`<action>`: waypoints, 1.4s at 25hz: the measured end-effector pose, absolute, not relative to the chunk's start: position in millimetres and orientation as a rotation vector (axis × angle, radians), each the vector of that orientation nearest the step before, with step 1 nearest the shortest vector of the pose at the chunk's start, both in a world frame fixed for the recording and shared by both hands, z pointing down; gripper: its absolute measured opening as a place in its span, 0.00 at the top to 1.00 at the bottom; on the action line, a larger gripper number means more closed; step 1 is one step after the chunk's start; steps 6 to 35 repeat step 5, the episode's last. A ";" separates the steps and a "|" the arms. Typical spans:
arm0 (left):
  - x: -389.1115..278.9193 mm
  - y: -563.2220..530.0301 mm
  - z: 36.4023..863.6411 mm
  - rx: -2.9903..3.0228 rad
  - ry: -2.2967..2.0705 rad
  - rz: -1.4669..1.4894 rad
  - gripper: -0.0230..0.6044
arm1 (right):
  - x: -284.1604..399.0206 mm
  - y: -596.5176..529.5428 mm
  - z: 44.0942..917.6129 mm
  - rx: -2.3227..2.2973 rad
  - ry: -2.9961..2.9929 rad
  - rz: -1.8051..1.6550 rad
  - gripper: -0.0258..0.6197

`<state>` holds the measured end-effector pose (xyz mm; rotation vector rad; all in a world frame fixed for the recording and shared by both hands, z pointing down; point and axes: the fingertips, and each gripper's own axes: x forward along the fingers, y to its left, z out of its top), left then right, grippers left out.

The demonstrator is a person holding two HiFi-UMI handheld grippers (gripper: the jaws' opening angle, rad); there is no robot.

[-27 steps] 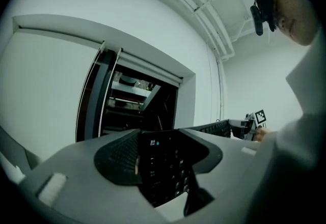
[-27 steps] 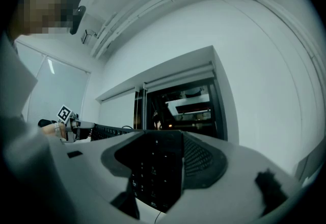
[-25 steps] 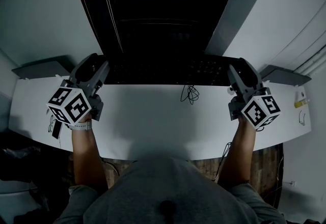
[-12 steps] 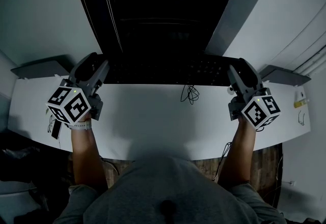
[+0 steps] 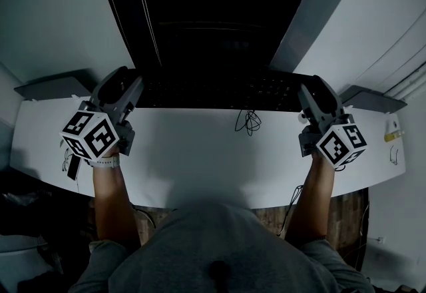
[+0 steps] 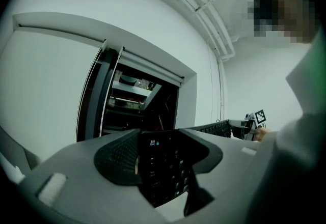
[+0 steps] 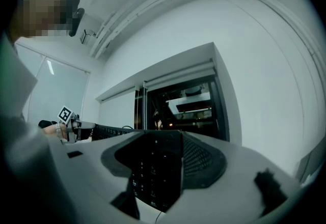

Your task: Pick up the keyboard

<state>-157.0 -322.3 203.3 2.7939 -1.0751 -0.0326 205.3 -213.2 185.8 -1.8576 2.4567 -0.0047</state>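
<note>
Grey plastic jaws of my left gripper (image 6: 162, 169) are clamped on the left end of a long black computer keyboard (image 5: 219, 92), with its dark keys showing between them. My right gripper (image 7: 157, 173) grips the keyboard's right end the same way. The keyboard runs along the far edge of a white desk (image 5: 193, 162), spanning from one gripper to the other; I cannot tell whether it touches the surface. A tangled black cable (image 5: 247, 122) lies on the desk just beside it. Beyond is a dark recessed opening (image 5: 206, 12) in a pale wall.

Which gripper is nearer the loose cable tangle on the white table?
The right gripper, clamped on the keyboard at its right end; the cable tangle lies right of centre, farther from the left gripper.
</note>
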 end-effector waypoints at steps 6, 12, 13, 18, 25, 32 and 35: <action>-156.0 -322.2 205.8 2.787 -1.077 -0.029 0.62 | 206.3 -213.6 186.7 -1.854 2.458 -0.003 0.59; -156.0 -322.2 205.8 2.787 -1.077 -0.029 0.62 | 206.3 -213.6 186.7 -1.854 2.458 -0.003 0.59; -156.0 -322.2 205.8 2.787 -1.077 -0.029 0.62 | 206.3 -213.6 186.7 -1.854 2.458 -0.003 0.59; -156.0 -322.2 205.8 2.787 -1.077 -0.029 0.62 | 206.3 -213.6 186.7 -1.854 2.458 -0.003 0.59; -156.0 -322.2 205.8 2.787 -1.077 -0.029 0.62 | 206.3 -213.6 186.7 -1.854 2.458 -0.003 0.59; -156.0 -322.2 205.8 2.787 -1.077 -0.029 0.62 | 206.3 -213.6 186.7 -1.854 2.458 -0.003 0.59; -156.0 -322.2 205.8 2.787 -1.077 -0.029 0.62 | 206.3 -213.6 186.7 -1.854 2.458 -0.003 0.59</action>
